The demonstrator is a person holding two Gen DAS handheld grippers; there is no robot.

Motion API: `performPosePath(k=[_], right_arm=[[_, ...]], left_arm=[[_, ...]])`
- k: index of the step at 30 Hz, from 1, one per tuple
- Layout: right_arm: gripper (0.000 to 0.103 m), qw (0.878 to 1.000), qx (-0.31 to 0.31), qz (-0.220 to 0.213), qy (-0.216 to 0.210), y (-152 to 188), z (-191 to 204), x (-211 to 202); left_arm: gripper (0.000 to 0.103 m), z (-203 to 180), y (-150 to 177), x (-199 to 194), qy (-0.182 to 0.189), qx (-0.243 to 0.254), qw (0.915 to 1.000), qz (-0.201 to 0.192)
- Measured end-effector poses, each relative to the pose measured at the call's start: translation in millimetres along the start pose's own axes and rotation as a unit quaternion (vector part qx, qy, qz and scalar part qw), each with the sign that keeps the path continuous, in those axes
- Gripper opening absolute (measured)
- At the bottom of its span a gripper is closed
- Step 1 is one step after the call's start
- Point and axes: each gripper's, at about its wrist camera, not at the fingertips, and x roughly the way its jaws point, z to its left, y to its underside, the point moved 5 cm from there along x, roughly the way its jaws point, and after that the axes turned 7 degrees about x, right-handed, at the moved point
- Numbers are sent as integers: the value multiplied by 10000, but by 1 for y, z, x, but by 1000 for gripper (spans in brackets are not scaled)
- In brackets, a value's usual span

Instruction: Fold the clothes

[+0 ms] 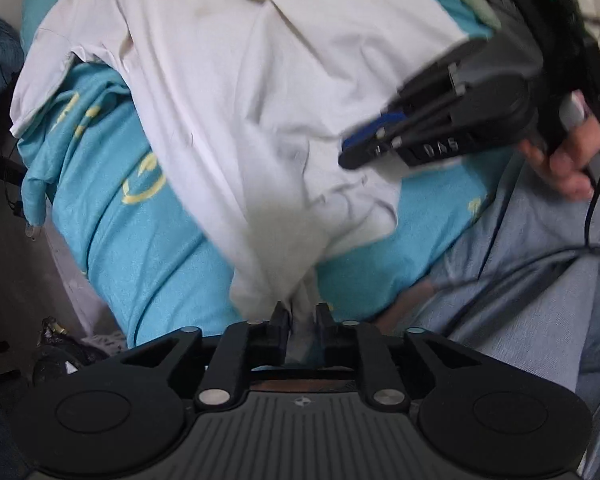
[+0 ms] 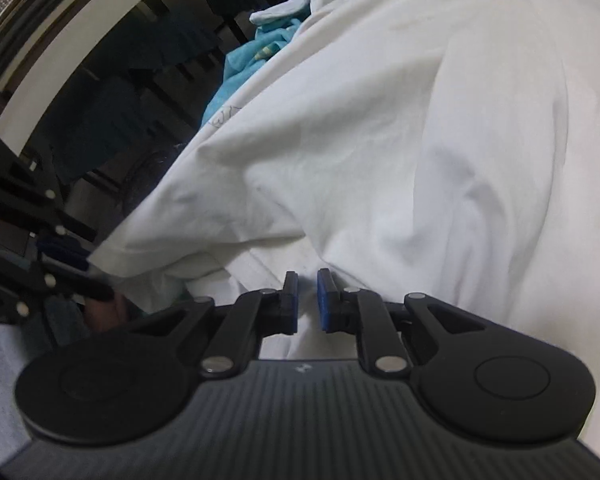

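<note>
Left gripper [image 1: 302, 320]: jaws partly apart w/ a bunched strand of the white cotton T-shirt [image 1: 236, 92] between them; whether the pads press the cloth cannot be told, as the pads sit hidden behind it. Right gripper [image 2: 308, 300]: jaws nearly together, pinched on a fold of the same shirt near its hem.

Shirt location: spread over a turquoise bedsheet with yellow ring print [image 1: 140, 208] on a bed, one short sleeve [image 1: 44, 92] splayed toward the far-left edge.

Step in hand (judged): lifting the near hem to carry it over the body, i.e. first fold. Next move calls for both grippers travelling together, cloth kept taut, so the edge lands square.

Clearance: bed edge drops away at left, w/ dark clutter below. The person's hand [image 1: 560, 168] and trailing black cable [image 1: 596, 184] sit at right (snag risk).
</note>
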Motion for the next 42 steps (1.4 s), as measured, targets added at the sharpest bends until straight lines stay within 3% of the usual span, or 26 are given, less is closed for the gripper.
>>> performPosePath(k=[1, 5, 9, 11, 15, 18, 22, 29, 34, 37, 42], right_arm=[[14, 10000, 73, -26, -33, -1, -1, -3], [14, 9982, 418, -387, -180, -14, -8, -25], [14, 9923, 837, -882, -248, -31, -23, -44], [14, 9882, 1067, -1079, -217, -41, -36, -48], [14, 9812, 1426, -1295, -119, -54, -56, -44], [14, 9795, 1520, -1317, -105, -57, -63, -37], [14, 9813, 1414, -1308, -17, -59, -60, -29], [14, 9832, 1293, -1286, 13, -66, -59, -18], [14, 9809, 1462, -1283, 64, -66, -68, -15], [14, 9803, 1483, -1302, 95, -66, -69, -15], [14, 9809, 1419, -1327, 128, -64, -66, -14]], left_arm=[[59, 5, -2, -7, 126, -188, 9996, -159], [67, 29, -17, -31, 421, -813, 9909, -982], [74, 78, -42, -33, 430, -1727, 9675, -1796], [78, 111, -57, -21, 264, -2346, 9476, -2152], [77, 181, -83, 25, 66, -3660, 8959, -2517], [71, 218, -99, 51, 71, -4088, 8718, -2698], [65, 237, -117, 62, 84, -3991, 8695, -2910], [60, 240, -115, 49, 109, -3988, 8547, -3320], [61, 230, -101, 26, 485, -4092, 8358, -3629], [63, 226, -104, 29, 572, -4115, 8363, -3577], [62, 236, -125, 69, 558, -4311, 8462, -3082]])
